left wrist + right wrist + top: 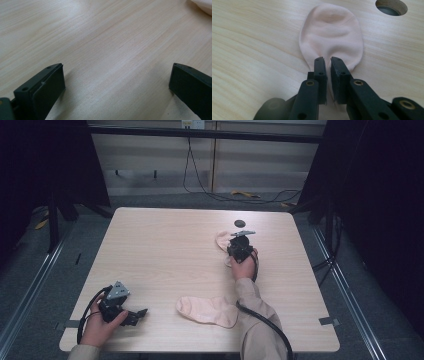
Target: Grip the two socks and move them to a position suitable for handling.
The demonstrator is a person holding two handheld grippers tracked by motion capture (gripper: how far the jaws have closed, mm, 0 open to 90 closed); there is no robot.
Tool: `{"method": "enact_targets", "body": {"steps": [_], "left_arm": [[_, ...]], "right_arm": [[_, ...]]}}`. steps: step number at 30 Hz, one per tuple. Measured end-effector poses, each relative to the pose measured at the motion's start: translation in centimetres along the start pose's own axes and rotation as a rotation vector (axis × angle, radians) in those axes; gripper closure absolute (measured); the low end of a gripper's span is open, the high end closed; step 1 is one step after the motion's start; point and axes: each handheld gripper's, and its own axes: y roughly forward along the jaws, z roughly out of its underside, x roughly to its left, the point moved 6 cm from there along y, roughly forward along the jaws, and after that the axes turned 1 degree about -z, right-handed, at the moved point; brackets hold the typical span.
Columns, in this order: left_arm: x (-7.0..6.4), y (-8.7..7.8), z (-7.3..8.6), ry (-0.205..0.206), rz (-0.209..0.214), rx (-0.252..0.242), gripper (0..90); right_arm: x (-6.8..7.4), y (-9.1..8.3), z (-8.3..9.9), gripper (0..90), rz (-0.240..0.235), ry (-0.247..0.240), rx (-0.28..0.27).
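**Right tongs pinched on far sock; left tongs spread and idle**

The tabletop (165, 250) is pale wood-grain laminate, smooth, with rounded corners. Two soft, peach-coloured knit socks lie on it. The far sock (332, 40) sits toward the back right, close to a round cable hole (391, 6) cut through the board. The right tongs (327, 60) have their jaws drawn nearly together on a fold of this sock's fabric; the rounded toe end spreads flat beyond the jaw tips. The near sock (207, 310) lies flat near the front edge, just beside the person's right sleeve (257, 312).

The left tongs (116, 72) rest low at the front left corner, jaws wide apart over bare wood, gripping nothing. Open board lies between the two hands and across the whole left half.

The right gripper view shows the pinch and the hole's raw fibre rim; the high view (241, 247) shows the right tongs from above, with the sock partly covered by them.
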Motion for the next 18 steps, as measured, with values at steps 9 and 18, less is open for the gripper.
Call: {"method": "enact_targets", "body": {"steps": [9, 18], "left_arm": [[0.0, 0.0, 0.0, 0.002, 0.000, 0.001, 0.0], [0.0, 0.0, 0.0, 0.002, -0.002, 0.001, 0.0]], "right_arm": [[-0.3, -2.8, -0.4, 84.0, -0.066, -0.056, -0.047], [2.1, -6.7, -1.0, 84.1, -0.181, -0.150, -0.111]]}}
